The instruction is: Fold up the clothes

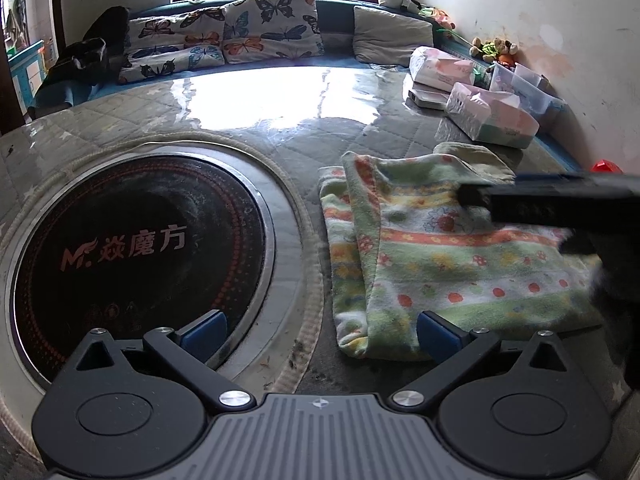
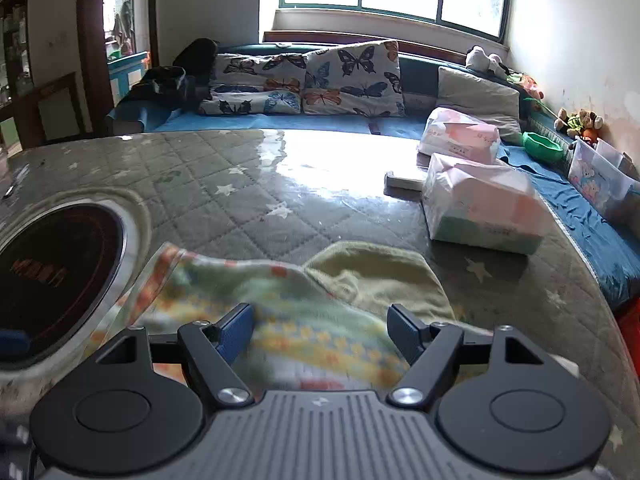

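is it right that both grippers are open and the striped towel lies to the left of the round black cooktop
Not quite: the towel lies to the right of the round black cooktop, as the left wrist view shows. Both the left gripper and right gripper are open.

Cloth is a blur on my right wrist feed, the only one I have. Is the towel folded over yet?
Observer: Yes. In the left wrist view the striped towel lies doubled, a lower layer showing along its left edge.
Operator: Where are the left tongs?
Observer: The left tongs are open and empty, right finger by the towel's near edge.
Operator: And mine from there?
Observer: The right tongs reach in from the right above the towel, blurred.
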Available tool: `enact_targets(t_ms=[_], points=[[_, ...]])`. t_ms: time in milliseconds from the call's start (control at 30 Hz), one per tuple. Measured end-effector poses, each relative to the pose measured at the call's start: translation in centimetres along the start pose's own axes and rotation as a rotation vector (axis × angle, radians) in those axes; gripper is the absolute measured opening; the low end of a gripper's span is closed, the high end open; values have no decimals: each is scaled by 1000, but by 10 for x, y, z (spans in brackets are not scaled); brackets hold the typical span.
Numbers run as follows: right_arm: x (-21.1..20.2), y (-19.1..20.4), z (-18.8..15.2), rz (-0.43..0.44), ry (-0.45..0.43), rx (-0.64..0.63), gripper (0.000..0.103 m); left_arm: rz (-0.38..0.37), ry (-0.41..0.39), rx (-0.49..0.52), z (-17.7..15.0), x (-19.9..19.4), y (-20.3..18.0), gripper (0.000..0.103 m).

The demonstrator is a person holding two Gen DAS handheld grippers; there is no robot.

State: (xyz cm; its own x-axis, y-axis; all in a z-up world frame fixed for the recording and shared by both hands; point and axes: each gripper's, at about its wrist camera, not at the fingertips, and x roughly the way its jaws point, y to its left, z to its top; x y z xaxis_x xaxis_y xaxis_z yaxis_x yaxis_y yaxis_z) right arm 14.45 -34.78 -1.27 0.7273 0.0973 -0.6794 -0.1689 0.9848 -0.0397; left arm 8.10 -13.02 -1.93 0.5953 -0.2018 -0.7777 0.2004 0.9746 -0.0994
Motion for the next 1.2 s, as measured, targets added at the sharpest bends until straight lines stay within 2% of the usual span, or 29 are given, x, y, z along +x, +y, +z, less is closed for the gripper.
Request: enact_targets(t_ms=[167, 300, 567, 867, 1033, 1200], points=[[26, 9, 9, -2, 41, -29, 78, 6, 7, 15, 0, 3, -1, 103], [29, 13, 12, -5, 44, -48, 79, 11, 5, 31, 0, 4, -3, 103], [-12, -1, -7, 3, 14, -49, 79, 22, 1, 51, 0, 3, -6, 103], [-58, -23, -60, 7, 19, 5, 81, 40, -10, 71, 1, -1, -11, 103], [-85, -24, -77, -26, -30, 2, 82, 41, -37, 82, 3, -9, -15, 103], [-86, -25, -91, -31, -12, 28, 83, 38, -42, 100, 1, -10, -22, 103]])
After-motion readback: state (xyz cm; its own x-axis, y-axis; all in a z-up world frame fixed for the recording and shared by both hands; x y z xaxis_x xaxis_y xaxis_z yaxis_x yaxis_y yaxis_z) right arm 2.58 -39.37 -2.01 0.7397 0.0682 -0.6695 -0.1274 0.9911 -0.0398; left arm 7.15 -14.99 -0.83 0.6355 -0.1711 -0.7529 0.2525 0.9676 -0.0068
